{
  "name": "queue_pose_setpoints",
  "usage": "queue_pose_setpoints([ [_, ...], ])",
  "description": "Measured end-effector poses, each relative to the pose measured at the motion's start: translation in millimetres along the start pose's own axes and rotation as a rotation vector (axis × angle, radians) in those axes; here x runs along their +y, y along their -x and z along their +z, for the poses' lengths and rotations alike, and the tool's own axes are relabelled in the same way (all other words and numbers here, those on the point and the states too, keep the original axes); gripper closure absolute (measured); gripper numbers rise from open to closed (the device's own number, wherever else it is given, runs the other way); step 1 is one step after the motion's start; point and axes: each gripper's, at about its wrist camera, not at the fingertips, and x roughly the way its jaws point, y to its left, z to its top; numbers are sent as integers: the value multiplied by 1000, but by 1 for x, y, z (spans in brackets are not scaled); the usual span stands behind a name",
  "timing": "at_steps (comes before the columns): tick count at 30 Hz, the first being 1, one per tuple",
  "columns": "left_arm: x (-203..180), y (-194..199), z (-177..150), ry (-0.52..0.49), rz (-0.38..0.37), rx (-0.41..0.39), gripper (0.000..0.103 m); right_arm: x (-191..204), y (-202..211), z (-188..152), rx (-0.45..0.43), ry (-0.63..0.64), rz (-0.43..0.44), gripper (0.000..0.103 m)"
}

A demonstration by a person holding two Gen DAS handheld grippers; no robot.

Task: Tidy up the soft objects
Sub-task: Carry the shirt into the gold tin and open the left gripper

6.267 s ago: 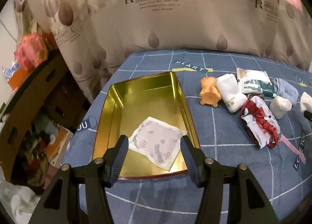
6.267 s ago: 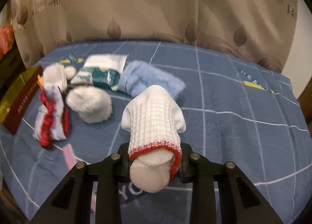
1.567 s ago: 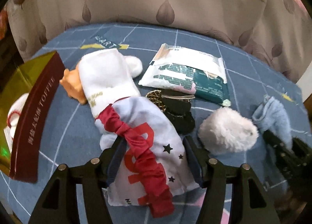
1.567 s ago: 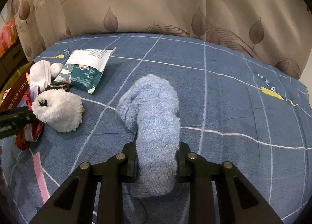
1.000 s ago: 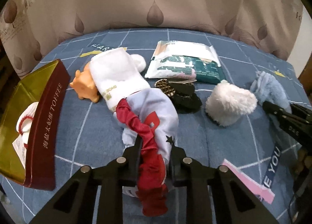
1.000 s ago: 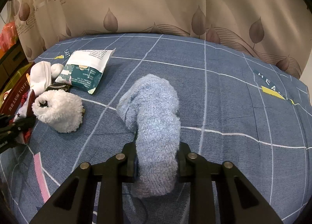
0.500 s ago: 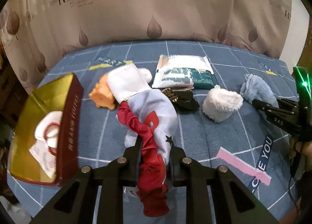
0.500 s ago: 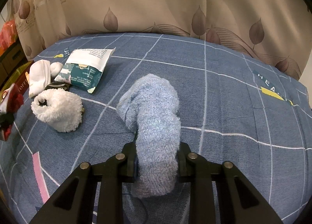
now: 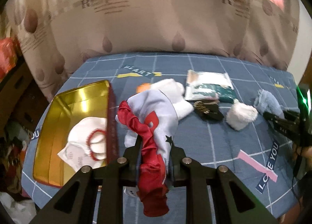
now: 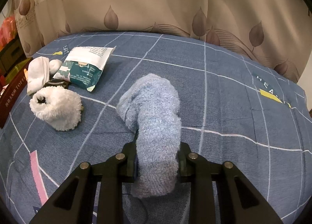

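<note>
Cloth [image 9: 156,118], white with a red ruffle, is being pinched by the left claw [image 9: 154,144] at 3 o'clock of the gold tin [image 9: 48,126]; limp and light, it is best gripped at its bunched middle. A fluffy blue sock [image 10: 156,118] on the bed [image 10: 234,107] is being squeezed by the right claw [image 10: 158,157].

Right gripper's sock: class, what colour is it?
Light blue, fluffy sock, best seen in the right wrist view.

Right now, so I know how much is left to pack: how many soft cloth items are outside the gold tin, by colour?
White: 2 (folded sock, fluffy roll)
Blue: 1 (fluffy sock, in right claw)
Red-and-white: 1 (pouch, in left claw)
Total: 4
</note>
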Motion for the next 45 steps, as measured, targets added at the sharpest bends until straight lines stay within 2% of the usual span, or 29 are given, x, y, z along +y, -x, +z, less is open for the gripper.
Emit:
queue_pose_setpoints([
  [15,74,-9,1,130,61,30,82,1,0,0,1,10,-12,76],
  [24,97,-30,5,121,94,47,81,2,0,1,1,11,-14,76],
  [37,115,-51,17,123,75,51,80,3,0,1,1,16,-19,76],
  [41,115,-53,20,132,74,53,73,2,0,1,1,16,-19,76],
  [45,114,-52,22,128,77,47,58,2,0,1,1,16,-19,76],
])
